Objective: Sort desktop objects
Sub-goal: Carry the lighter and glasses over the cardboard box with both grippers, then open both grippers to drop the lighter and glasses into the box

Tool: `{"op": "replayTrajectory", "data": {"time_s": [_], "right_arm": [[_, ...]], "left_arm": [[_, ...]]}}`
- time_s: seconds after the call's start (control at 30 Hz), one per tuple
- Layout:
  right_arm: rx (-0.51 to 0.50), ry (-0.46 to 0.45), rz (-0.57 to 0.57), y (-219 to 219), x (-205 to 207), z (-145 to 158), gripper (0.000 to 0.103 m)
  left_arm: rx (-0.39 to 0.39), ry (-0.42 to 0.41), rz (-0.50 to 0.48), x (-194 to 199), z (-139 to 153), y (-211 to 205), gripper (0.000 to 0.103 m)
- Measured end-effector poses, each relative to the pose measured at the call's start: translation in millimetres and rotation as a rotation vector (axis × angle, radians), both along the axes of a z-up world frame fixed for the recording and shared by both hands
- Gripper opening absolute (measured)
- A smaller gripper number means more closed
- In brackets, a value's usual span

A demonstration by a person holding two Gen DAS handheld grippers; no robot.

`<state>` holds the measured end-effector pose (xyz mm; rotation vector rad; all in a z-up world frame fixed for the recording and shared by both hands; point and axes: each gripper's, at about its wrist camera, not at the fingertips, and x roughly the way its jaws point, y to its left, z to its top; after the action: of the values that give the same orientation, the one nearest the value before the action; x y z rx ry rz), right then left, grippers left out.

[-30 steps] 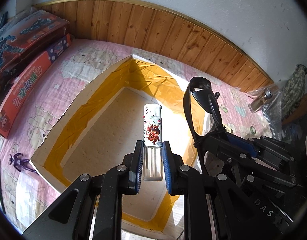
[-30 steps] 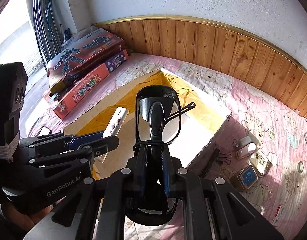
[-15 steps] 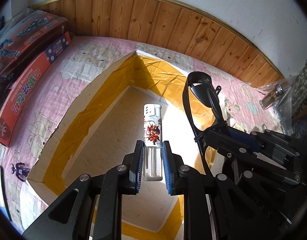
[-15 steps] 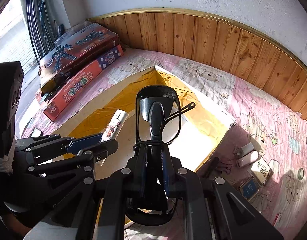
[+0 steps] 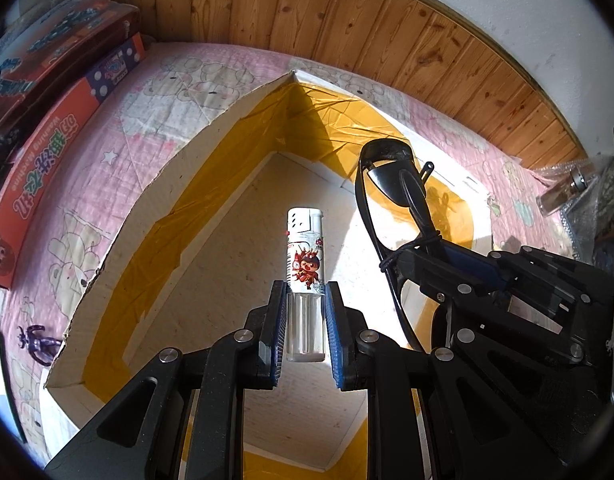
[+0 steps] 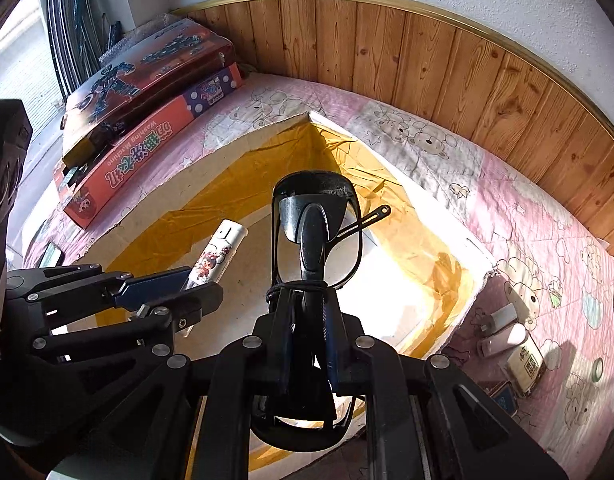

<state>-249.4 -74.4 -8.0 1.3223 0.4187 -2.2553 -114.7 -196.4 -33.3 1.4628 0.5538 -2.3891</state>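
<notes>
My left gripper (image 5: 305,312) is shut on a white lighter (image 5: 305,256) with a red cartoon figure, held upright over the open cardboard box (image 5: 179,184) lined with yellow tape. My right gripper (image 6: 309,312) is shut on folded black glasses (image 6: 315,216), which stick out ahead of its fingers above the same box (image 6: 435,224). In the left wrist view the glasses (image 5: 391,184) and right gripper (image 5: 459,268) hang just right of the lighter. In the right wrist view the left gripper (image 6: 187,284) with the lighter (image 6: 219,252) sits at the left. The box floor below looks bare.
Stacked toy boxes (image 6: 147,92) lie at the far left on the pink bedspread (image 6: 547,240). Small items, including a white case (image 6: 503,336) and cards, lie right of the box. A purple figurine (image 5: 37,344) sits left of the box. Wooden panelling (image 6: 427,52) backs the bed.
Both grippers have moved forward and down over the box, which now fills more of each view. Both grips stay unchanged.
</notes>
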Motion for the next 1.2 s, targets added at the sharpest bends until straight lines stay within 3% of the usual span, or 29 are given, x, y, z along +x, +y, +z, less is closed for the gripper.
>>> {"op": "replayTrajectory", "data": {"time_s": [0.33, 0.57, 0.63, 0.77, 0.93, 1.07, 1.2], "right_arm": [[0.110, -0.106, 0.004, -6.3, -39.8, -32.9, 0.015], [0.213, -0.159, -0.010, -6.5, -59.8, -56.2, 0.015], [0.232, -0.161, -0.017, -5.6, -63.5, -60.5, 0.016], [0.245, -0.157, -0.029, -1.2, -64.0, -64.0, 0.019], [0.206, -0.146, -0.013, 3.8, -51.8, -49.9, 0.028], [0.171, -0.136, 0.006, 9.2, -30.7, -28.9, 0.033], [0.091, -0.067, -0.019, 32.1, 3.5, 6.2, 0.034]], "left_arm": [[0.068, -0.110, -0.006, -26.5, -23.4, -11.6, 0.019], [0.188, -0.159, 0.002, -56.5, -51.3, -24.4, 0.019], [0.170, -0.168, 0.004, -64.2, -56.6, -24.1, 0.020], [0.102, -0.190, 0.030, -71.8, -61.5, -26.9, 0.042], [0.101, -0.180, 0.025, -54.7, -44.9, -27.2, 0.042], [0.068, -0.164, -0.033, -23.0, -19.5, -8.1, 0.044], [-0.005, -0.138, -0.097, 17.1, 1.4, 16.6, 0.044]]}}
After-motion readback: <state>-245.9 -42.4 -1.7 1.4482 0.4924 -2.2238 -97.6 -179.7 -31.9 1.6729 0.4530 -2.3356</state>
